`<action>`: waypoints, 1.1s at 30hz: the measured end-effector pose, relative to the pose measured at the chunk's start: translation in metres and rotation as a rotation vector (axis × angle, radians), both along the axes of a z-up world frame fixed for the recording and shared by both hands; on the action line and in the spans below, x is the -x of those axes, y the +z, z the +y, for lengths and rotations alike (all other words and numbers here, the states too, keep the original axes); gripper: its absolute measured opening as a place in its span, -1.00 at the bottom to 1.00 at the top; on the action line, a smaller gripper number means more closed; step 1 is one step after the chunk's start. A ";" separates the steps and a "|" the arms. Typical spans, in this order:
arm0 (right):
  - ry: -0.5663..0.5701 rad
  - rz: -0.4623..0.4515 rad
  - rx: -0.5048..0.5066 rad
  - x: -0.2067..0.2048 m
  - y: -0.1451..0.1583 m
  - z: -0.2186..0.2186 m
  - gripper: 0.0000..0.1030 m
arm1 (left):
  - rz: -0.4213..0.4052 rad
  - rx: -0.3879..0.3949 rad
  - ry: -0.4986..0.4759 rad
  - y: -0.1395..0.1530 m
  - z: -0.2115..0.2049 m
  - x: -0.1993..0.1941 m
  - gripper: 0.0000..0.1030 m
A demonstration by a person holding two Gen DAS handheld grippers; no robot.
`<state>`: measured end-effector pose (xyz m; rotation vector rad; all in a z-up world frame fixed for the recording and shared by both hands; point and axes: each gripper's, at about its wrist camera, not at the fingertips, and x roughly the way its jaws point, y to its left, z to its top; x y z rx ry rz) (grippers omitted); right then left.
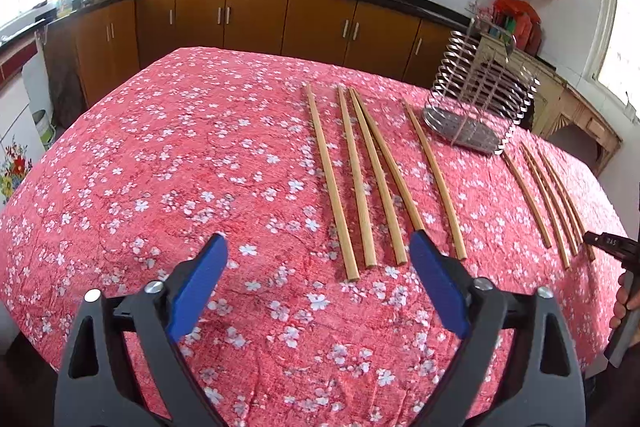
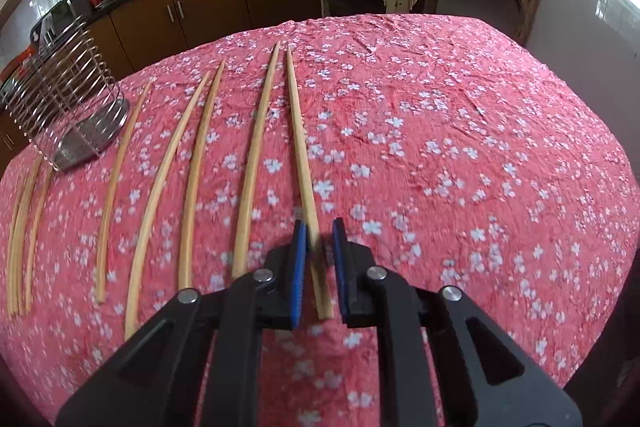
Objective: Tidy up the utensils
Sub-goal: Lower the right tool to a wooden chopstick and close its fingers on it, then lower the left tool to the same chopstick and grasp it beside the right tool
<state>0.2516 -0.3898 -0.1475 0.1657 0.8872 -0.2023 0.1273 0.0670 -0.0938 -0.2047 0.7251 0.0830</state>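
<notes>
Left gripper [image 1: 318, 267]: jaws spread wide, empty, lower centre of its view.
Right gripper [image 2: 320, 255]: clenched on the rightmost chopstick [image 2: 300, 147] near its thick end.
Other chopsticks [image 2: 192, 167]: lying loose across the floral tablecloth [image 2: 460, 147].
Wire holder [image 2: 68, 99]: left edge, apparently empty.
Handling: probably light, stiff and smooth; likely to pivot when pinched near one end.

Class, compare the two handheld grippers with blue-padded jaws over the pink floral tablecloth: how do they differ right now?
The left gripper has its jaws spread wide, with nothing between them; the right gripper has its jaws nearly together around a wooden chopstick. The left gripper hovers near the group of five chopsticks; the right gripper sits at the far-right chopstick's near end. Both are black with blue pads.
</notes>
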 end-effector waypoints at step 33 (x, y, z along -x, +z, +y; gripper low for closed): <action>-0.017 -0.004 0.048 -0.005 0.002 0.003 -0.83 | 0.210 -0.170 -0.079 -0.018 -0.009 -0.063 -0.33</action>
